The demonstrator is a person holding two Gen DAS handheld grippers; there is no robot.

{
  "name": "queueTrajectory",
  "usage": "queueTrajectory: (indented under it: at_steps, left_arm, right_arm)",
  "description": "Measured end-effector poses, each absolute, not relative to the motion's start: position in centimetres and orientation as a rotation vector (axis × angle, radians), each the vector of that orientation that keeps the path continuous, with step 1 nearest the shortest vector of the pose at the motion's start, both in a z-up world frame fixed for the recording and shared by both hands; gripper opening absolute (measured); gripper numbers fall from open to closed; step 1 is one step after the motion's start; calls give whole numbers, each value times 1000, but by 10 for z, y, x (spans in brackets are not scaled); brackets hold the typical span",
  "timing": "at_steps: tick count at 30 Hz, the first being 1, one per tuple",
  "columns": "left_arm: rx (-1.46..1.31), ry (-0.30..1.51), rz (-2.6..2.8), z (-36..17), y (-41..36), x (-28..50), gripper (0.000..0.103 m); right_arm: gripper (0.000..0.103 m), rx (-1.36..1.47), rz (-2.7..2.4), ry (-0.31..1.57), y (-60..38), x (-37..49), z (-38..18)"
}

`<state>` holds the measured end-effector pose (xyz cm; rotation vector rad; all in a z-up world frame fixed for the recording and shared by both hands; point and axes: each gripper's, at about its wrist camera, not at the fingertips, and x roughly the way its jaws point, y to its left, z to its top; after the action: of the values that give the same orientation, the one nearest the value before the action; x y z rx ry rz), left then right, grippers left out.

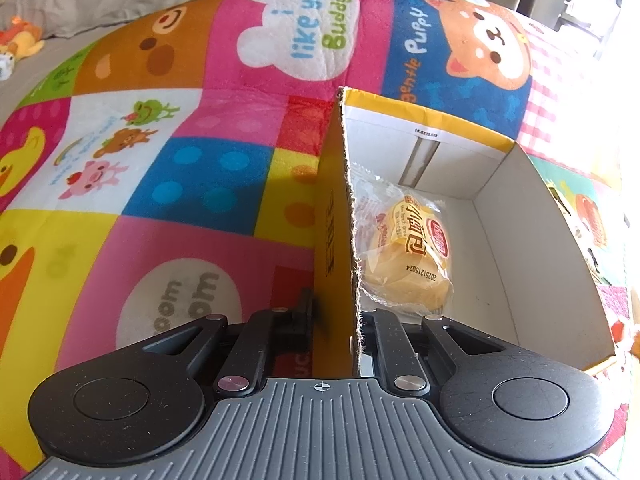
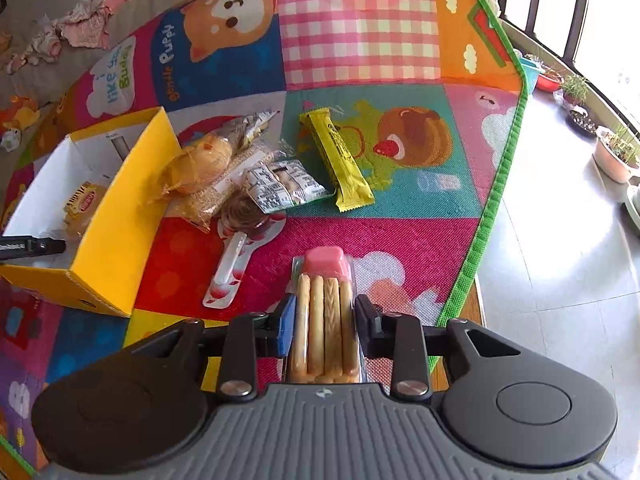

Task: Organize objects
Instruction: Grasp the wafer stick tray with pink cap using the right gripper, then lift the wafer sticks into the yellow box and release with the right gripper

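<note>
**A:** Left side status?

**B:** Left gripper (image 1: 336,316) is clamped on the near wall of the yellow box (image 1: 334,216), one finger outside, one inside. Box sits on the play mat (image 1: 192,168). The gripper also shows in the right view at the box's near edge (image 2: 36,245).

**A:** Anything in the box?

**B:** One wrapped bun (image 1: 404,256), lying on the white floor of the box against the wall being held. Clear wrapper with a yellow and red label.

**A:** Right side?

**B:** Right gripper (image 2: 324,320) straddles the biscuit stick pack (image 2: 326,320). Clear tray, four sticks side by side, pink dip cup at the far end. Pack lies on the mat, pointing away from the camera. No earlier shot to compare. The blue pad on one finger looks right at the tray's edge, the other finger is just beside the opposite edge. Can't tell if they actually press on it.

**A:** What's still out on the mat?

**B:** A pile just beside the box's outer wall: another bun (image 2: 200,164) in a wrapper, leaning at the wall, a small snack bag (image 2: 284,186) with a printed label, and a yellow bar (image 2: 338,160) lying apart to one side. A spoon-shaped packet (image 2: 228,276) lies between the pile and the stick pack.

**A:** Surroundings?

**B:** Mat edge has green trim; tiled floor (image 2: 560,260) beyond it, with potted plants (image 2: 616,156) along the window.
</note>
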<state>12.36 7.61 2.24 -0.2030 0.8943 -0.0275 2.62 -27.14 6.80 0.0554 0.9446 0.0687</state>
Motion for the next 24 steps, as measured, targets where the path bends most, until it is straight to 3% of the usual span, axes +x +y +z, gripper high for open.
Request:
queueTrajectory:
  at_steps: [14, 24]
  left_arm:
    - [-201, 882, -30, 22, 77, 121, 13]
    - [-216, 879, -29, 22, 79, 123, 13]
  right_arm:
    - [31, 17, 245, 697, -222, -4, 195]
    - [31, 77, 364, 574, -152, 33, 222]
